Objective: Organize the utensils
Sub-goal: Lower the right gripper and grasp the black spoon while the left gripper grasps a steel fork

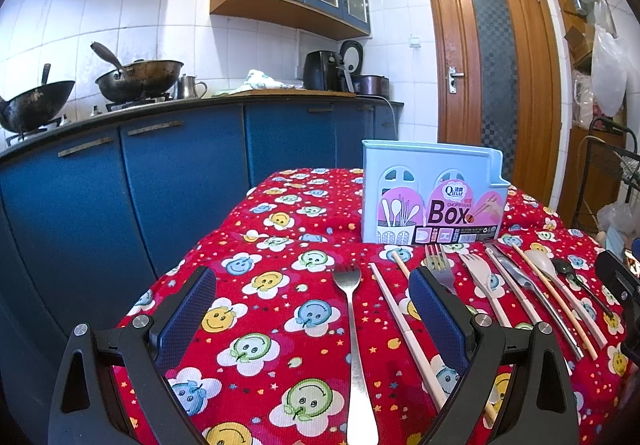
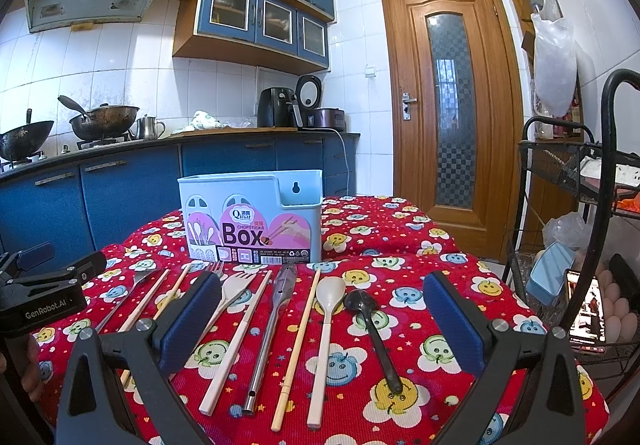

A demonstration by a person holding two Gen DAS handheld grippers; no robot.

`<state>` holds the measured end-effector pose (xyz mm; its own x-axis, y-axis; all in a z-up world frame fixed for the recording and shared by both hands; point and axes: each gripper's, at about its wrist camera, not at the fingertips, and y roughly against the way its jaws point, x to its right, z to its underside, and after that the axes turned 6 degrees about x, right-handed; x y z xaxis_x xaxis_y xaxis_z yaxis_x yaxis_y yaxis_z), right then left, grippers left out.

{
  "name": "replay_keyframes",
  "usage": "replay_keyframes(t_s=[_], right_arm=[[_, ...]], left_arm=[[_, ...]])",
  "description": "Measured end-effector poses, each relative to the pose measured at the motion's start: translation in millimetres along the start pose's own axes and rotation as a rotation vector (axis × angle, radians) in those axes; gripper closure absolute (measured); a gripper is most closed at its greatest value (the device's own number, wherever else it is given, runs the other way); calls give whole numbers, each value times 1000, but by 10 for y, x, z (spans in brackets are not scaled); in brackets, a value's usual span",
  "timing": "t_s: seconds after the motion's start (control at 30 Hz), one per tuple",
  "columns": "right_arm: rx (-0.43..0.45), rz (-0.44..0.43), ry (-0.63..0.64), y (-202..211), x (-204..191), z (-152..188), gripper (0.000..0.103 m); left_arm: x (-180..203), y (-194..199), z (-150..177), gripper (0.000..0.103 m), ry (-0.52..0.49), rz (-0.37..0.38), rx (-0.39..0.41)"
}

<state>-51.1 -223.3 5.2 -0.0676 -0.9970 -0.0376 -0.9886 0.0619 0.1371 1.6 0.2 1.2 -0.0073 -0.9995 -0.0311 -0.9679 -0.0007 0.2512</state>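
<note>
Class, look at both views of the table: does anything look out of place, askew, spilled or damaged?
Nothing stands out. The utensils, from the metal fork to the black spoon, lie in a tidy row before the upright chopsticks box; both tongs are open and empty.

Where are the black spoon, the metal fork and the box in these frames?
Black spoon [image 2: 359, 302]: right wrist view, on its bowl.
Metal fork [image 1: 347, 279]: left wrist view, on its head below the tines.
Box [image 2: 248, 235]: right wrist view, on the front label.
</note>
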Motion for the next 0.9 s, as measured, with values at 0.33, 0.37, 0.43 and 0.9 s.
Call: replay_keyframes(t_s=[0.33,0.37,0.43,0.9], right_arm=[[-144,-24,47,-253,26,-193,0],[-173,-28,51,-295,43,-241,0],[-227,-39,41,-386,90,-300,0],[-707,-94,184,-1043,188,-463,7]], left_arm=[[-7,-124,-175,6,-47,-8,-71],[-11,-142,-206,6,-50,-4,-84],[-25,-200,-268,6,-51,14,-126],[-31,-696,-503,6,-158,114,-479]])
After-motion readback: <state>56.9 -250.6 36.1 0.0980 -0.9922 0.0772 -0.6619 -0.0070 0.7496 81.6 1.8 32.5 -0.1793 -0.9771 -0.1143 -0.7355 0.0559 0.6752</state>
